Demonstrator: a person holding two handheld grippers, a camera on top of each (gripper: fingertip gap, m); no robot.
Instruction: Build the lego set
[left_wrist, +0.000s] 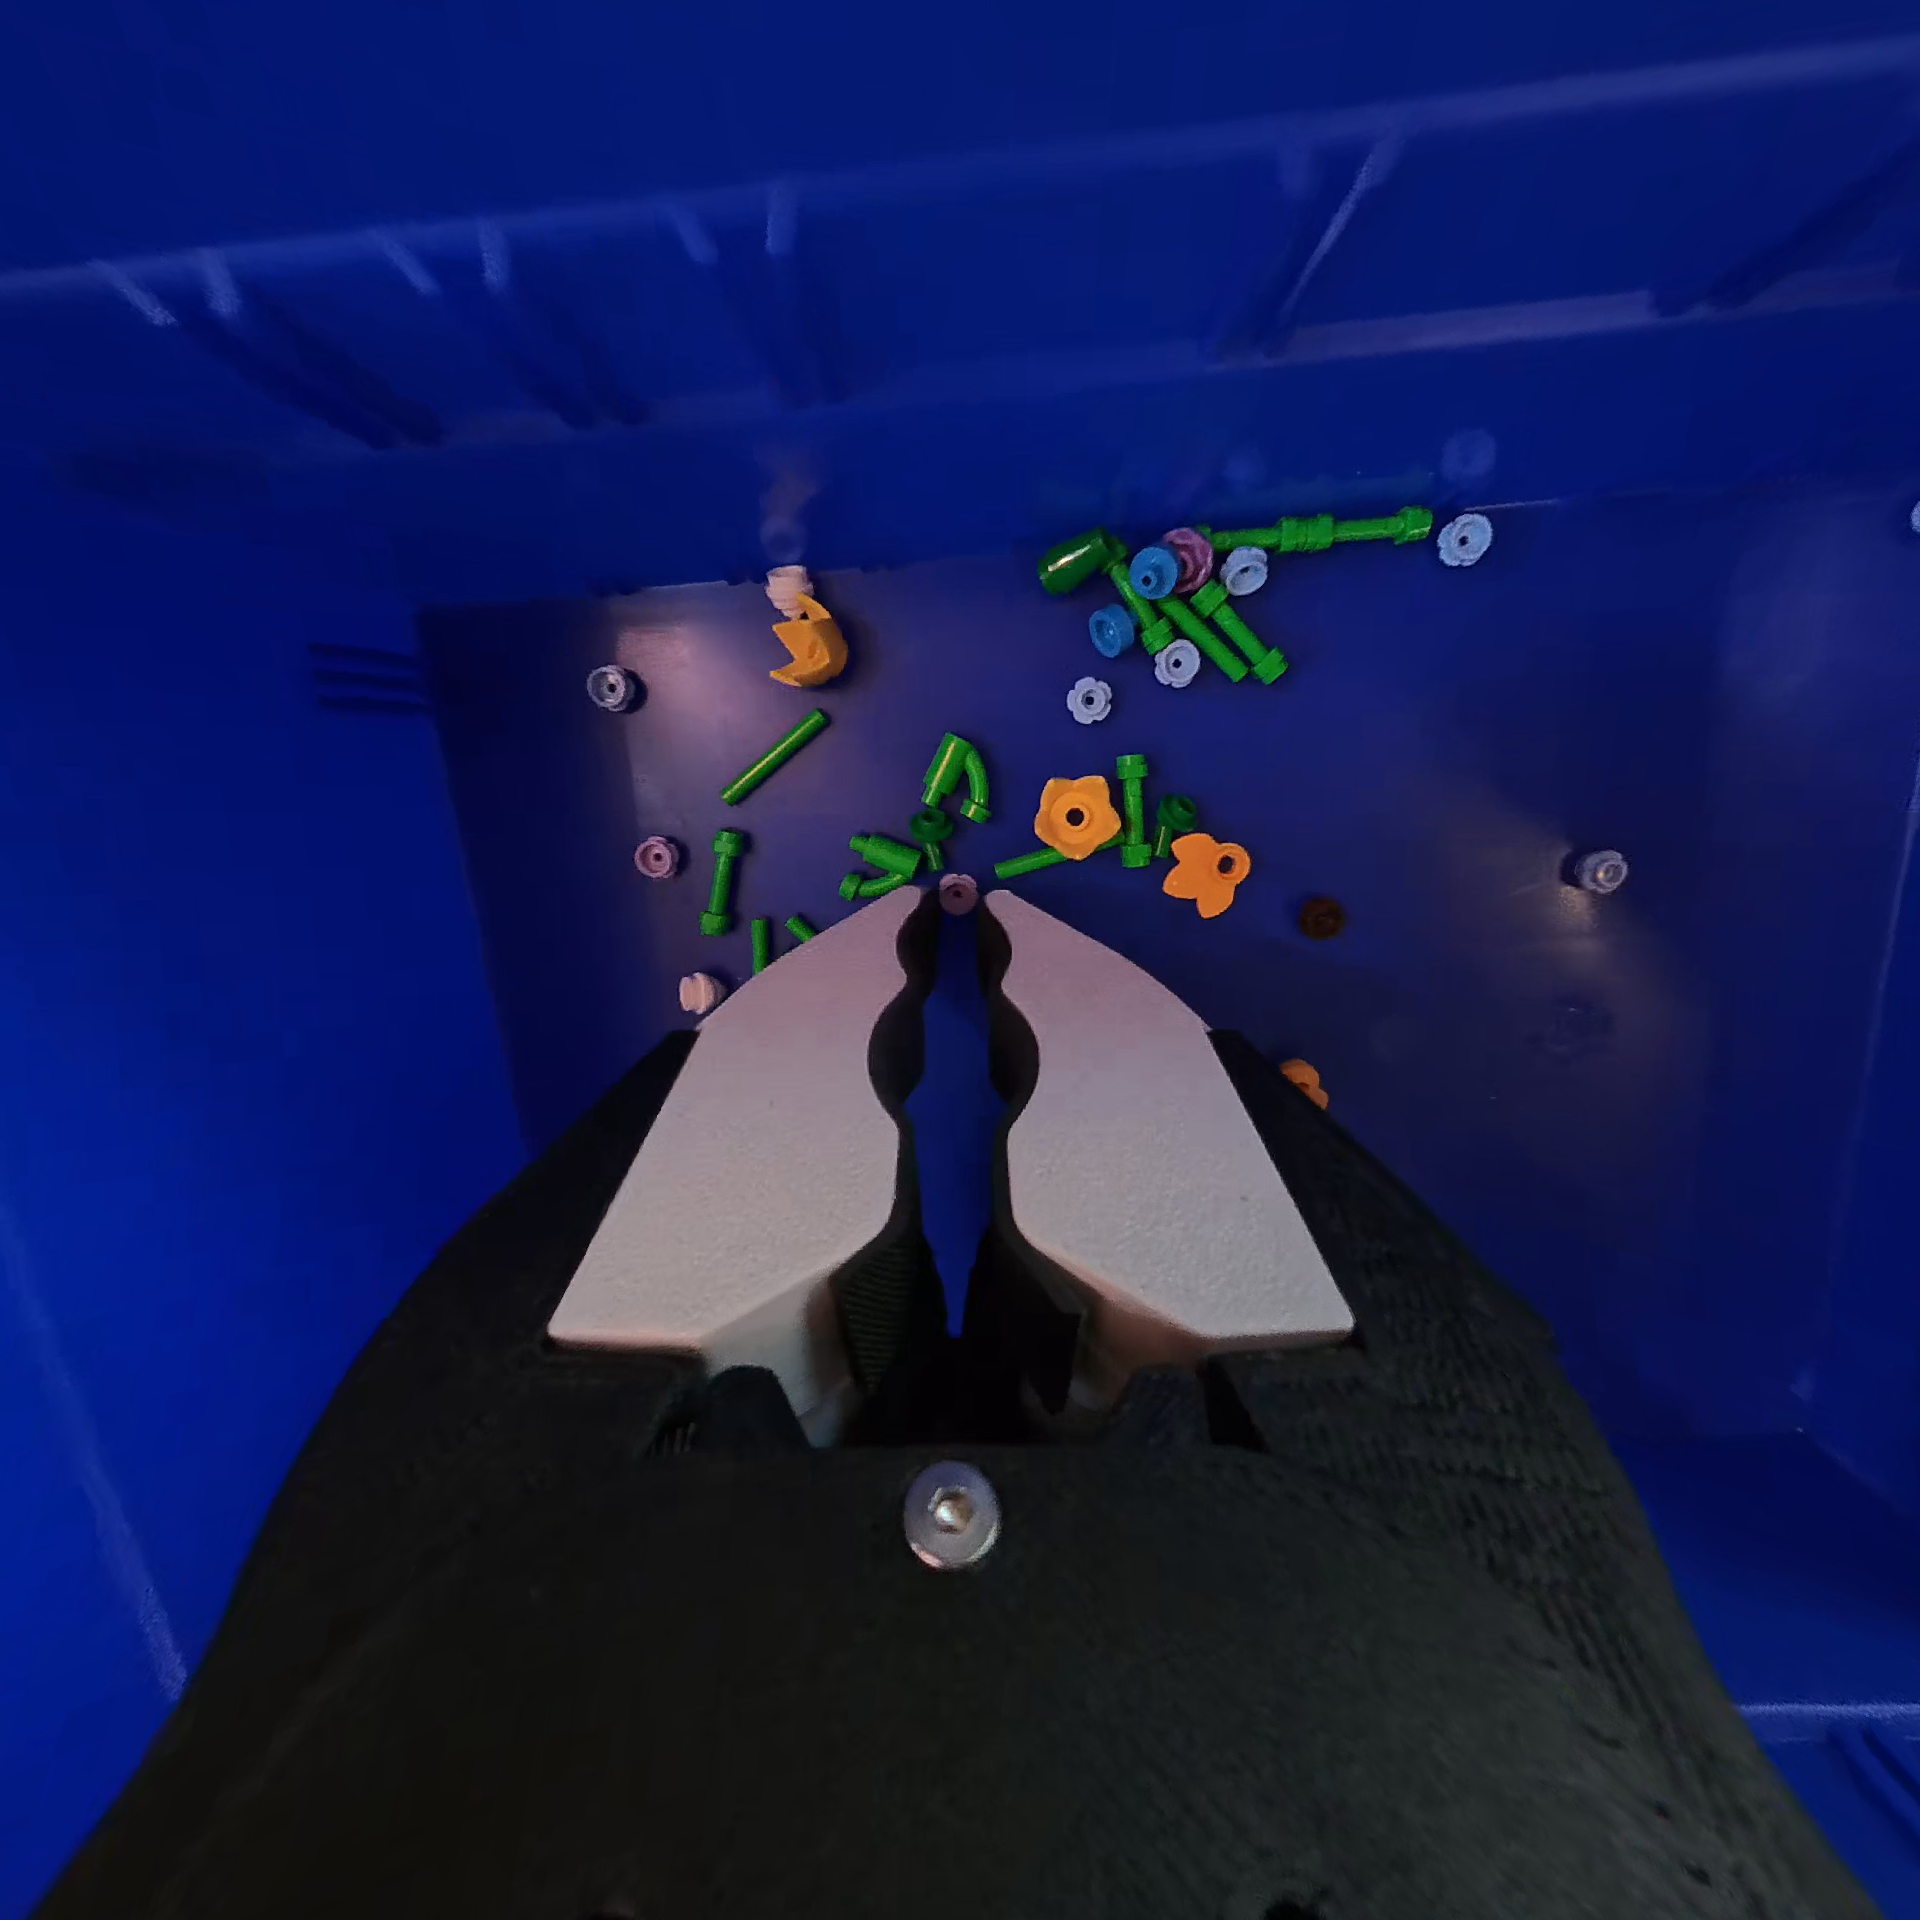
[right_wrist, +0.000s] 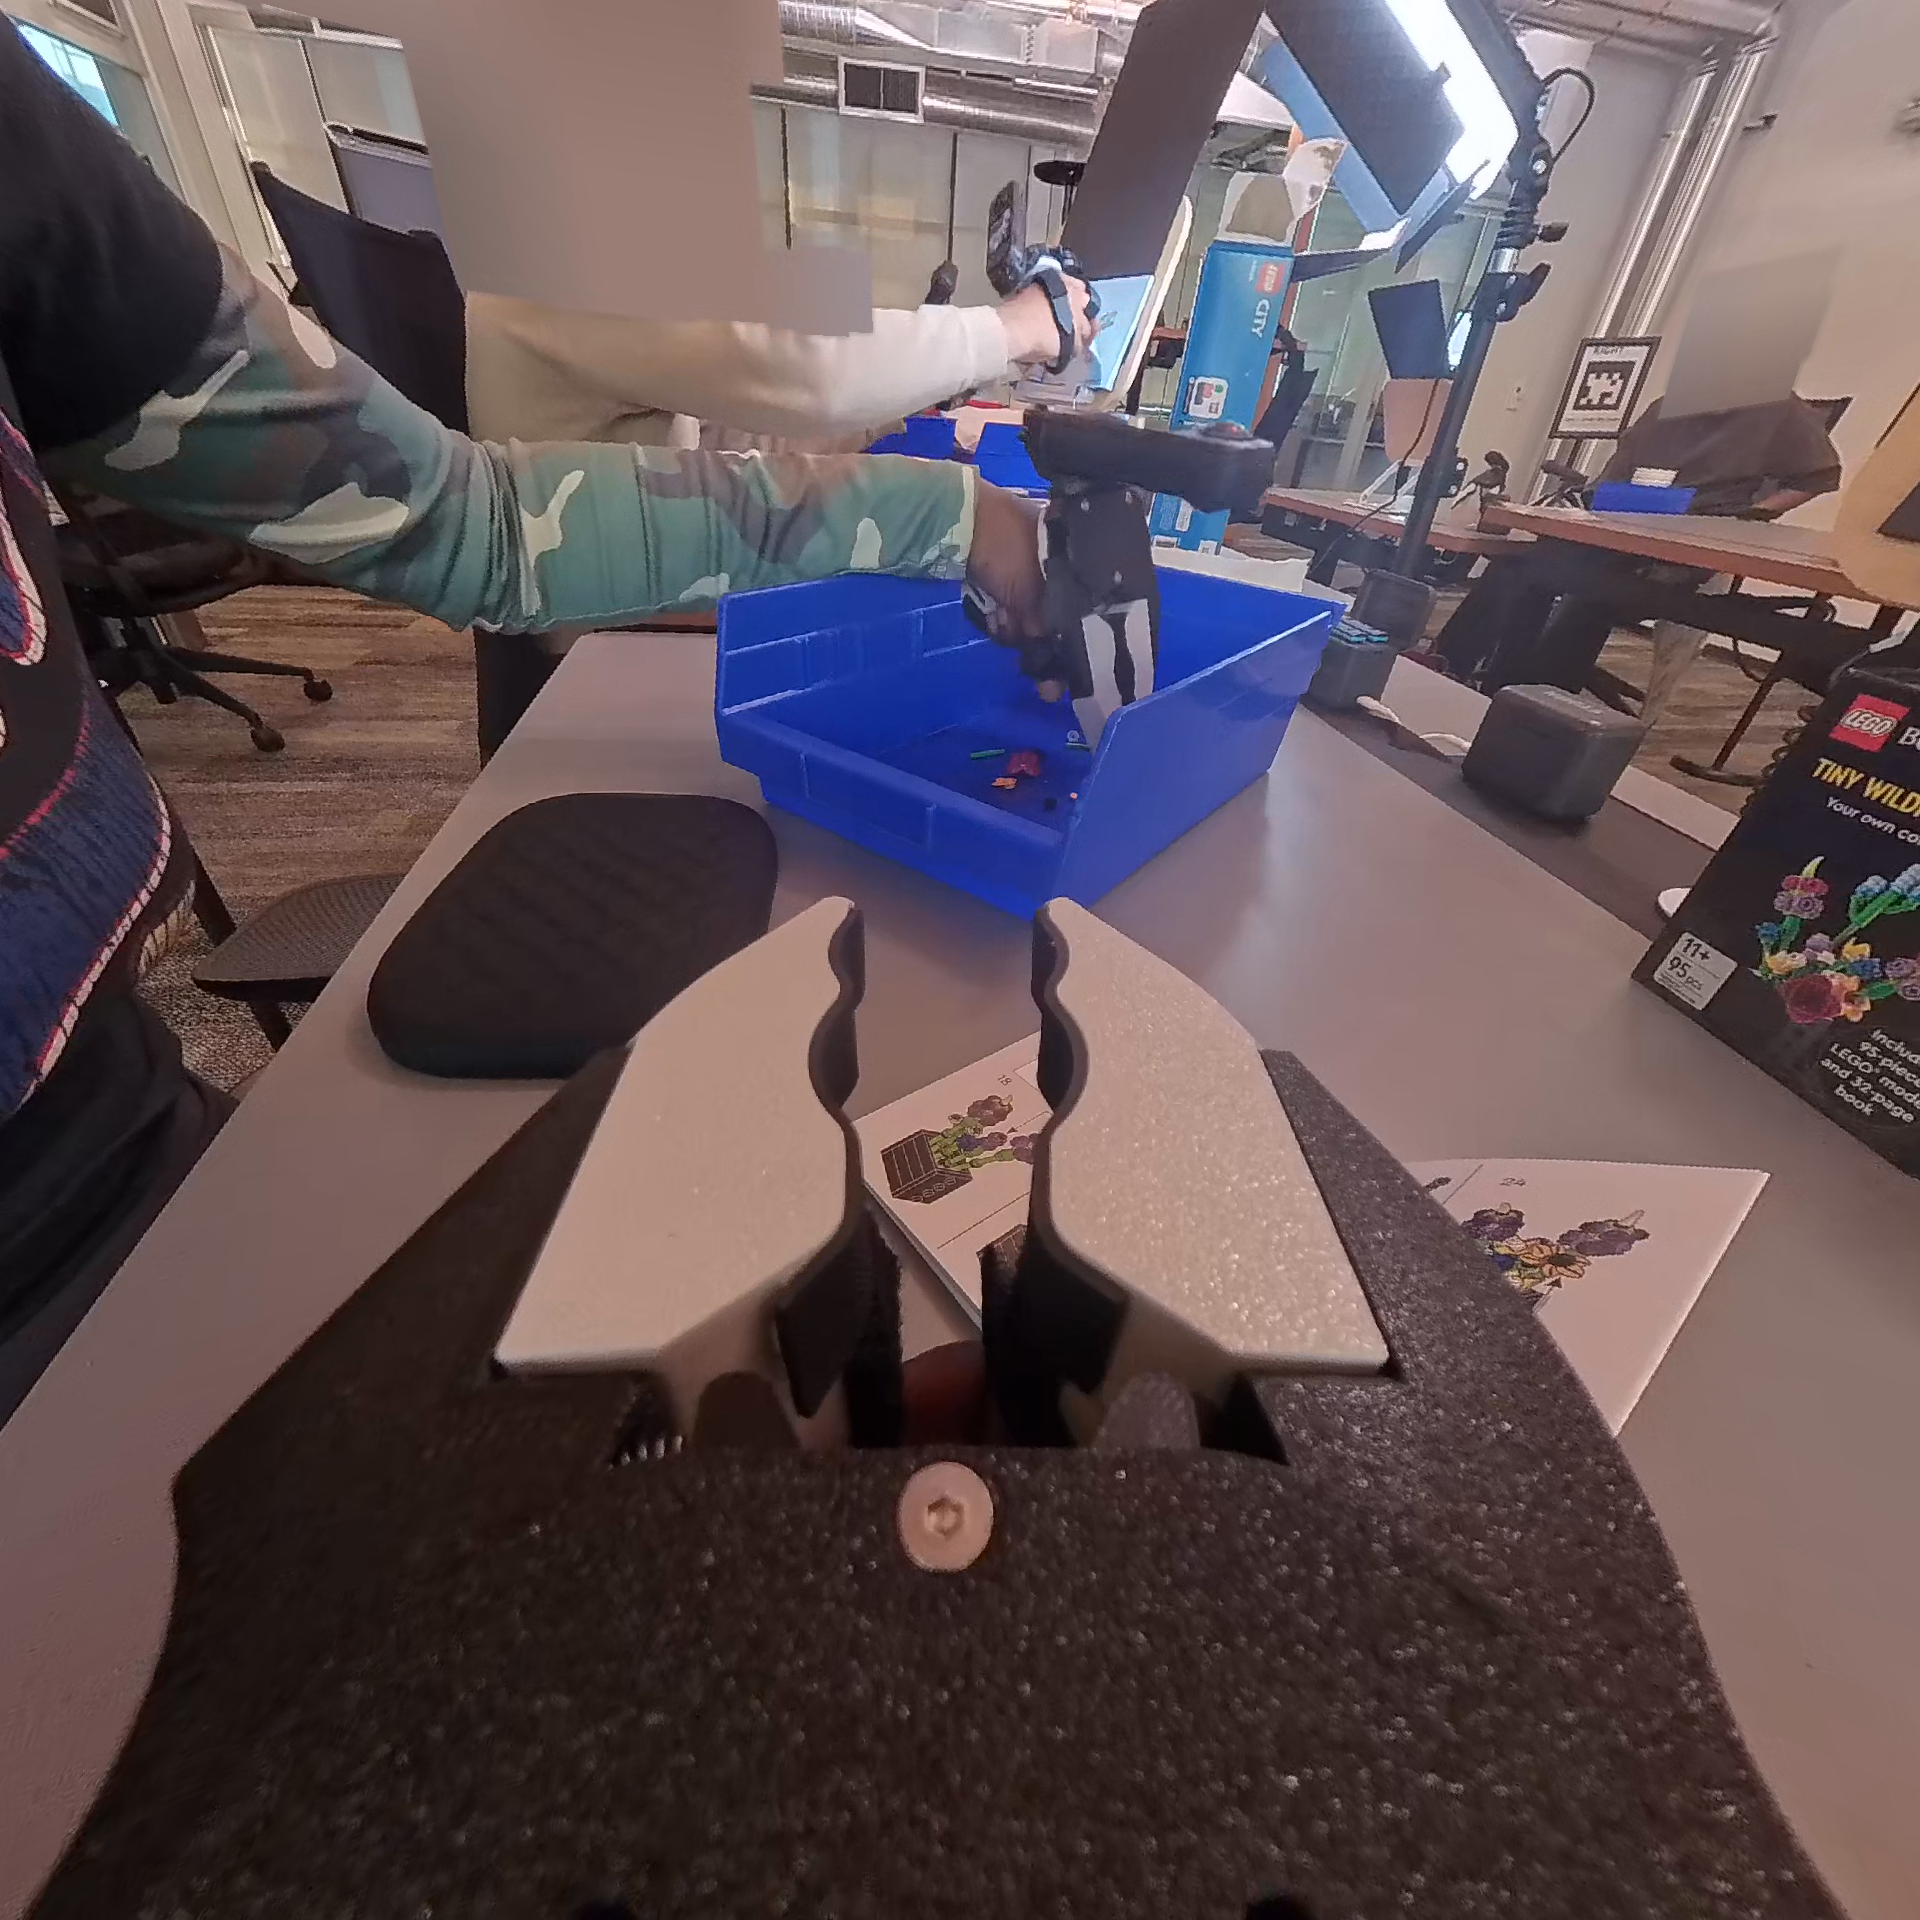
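Note:
My left gripper reaches down inside the blue bin. Its tips are closed on a small pink round piece at the bin floor. Around it lie loose pieces: green stems, orange flowers, pale round studs and blue studs. In the right wrist view the left gripper shows inside the blue bin, held by a hand with a camouflage sleeve. My right gripper is open and empty above the table, over the instruction booklet.
A black pad lies on the grey table left of the bin. The dark set box stands at the right. A loose instruction sheet lies right of my gripper. A second person's arm shows behind. One gripper's finger ends stand about 35 cm off the other's.

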